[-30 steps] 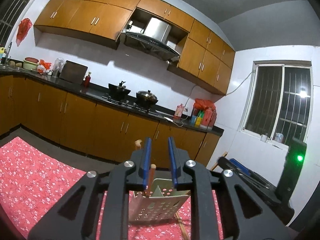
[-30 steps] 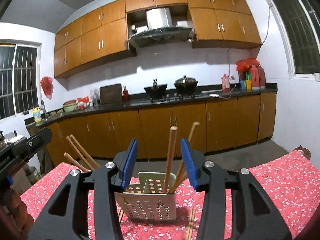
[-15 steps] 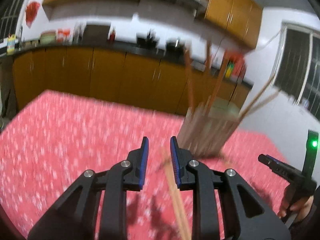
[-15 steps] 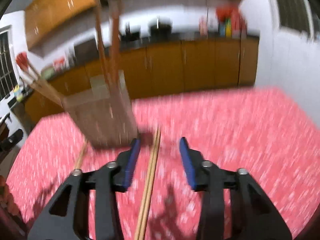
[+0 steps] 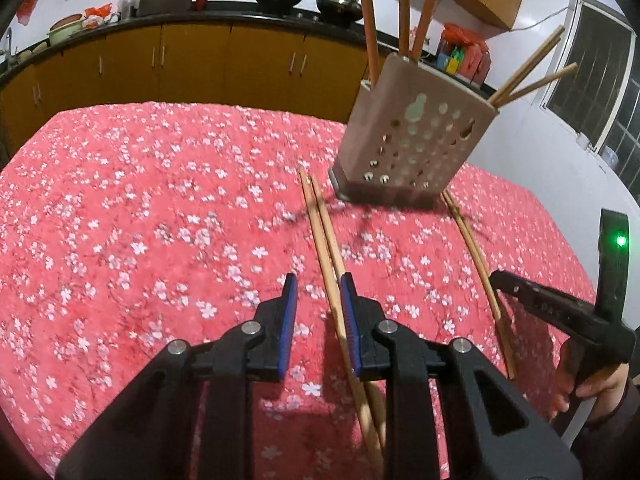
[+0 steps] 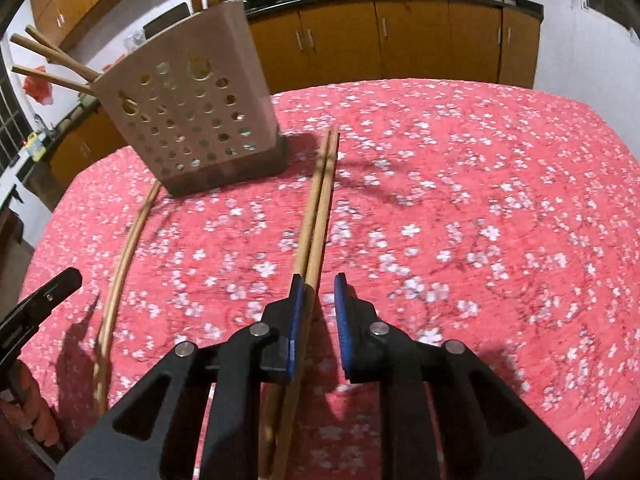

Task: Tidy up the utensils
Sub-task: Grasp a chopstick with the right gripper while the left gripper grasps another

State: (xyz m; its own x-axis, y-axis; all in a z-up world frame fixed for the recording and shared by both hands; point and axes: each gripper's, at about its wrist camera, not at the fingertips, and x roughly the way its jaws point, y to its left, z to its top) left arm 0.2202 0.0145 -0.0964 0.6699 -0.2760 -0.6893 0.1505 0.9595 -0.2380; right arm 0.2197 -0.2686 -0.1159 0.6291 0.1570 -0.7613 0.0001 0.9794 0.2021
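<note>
In the left wrist view, the left gripper (image 5: 316,312) stands narrow and empty at lower centre, one pair of chopsticks (image 5: 326,240) touching its right pad. In the right wrist view, the right gripper (image 6: 318,308) is closing around another pair (image 6: 316,216), pads not yet pressing. Best centre each pair before squeezing. The holder (image 6: 192,112) stands upper left.

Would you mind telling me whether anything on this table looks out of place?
Yes: two pairs of wooden chopsticks lie loose on the red floral tablecloth, one pair on each side of the perforated beige utensil holder, instead of standing in it like the other chopsticks.
</note>
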